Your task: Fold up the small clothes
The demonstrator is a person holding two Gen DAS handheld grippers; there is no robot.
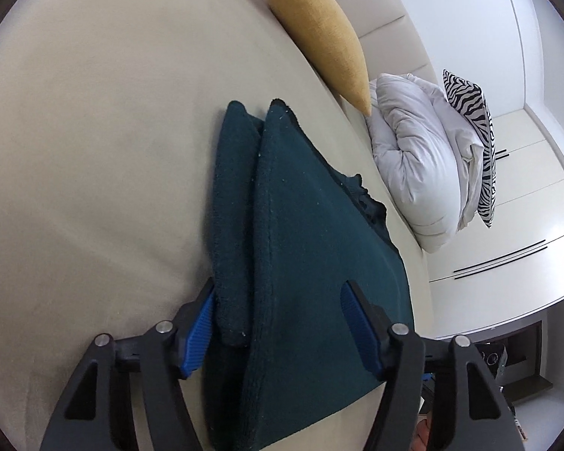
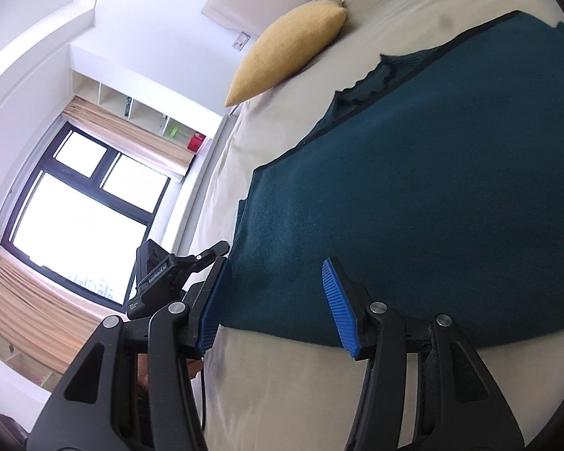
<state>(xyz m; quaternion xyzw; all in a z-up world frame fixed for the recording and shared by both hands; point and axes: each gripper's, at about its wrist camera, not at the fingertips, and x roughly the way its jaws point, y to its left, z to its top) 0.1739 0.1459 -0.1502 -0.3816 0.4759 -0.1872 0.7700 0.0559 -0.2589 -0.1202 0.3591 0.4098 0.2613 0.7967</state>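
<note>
garment: dark teal sweater (image 1: 312, 225) spread on the beige bed (image 1: 94, 150), below the yellow pillow (image 1: 319, 30) | left gripper (image 1: 278, 300): released, jaws straddling a folded sleeve, pads seemingly not pressing | right gripper (image 2: 274, 282): released, jaws apart over the sweater's hem | white duvet (image 1: 421, 158) beyond pillow

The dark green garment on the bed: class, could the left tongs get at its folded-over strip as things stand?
Probably yes. The left tongs stand open with the folded strip of the dark green garment already between them, and nothing blocks the way.
</note>
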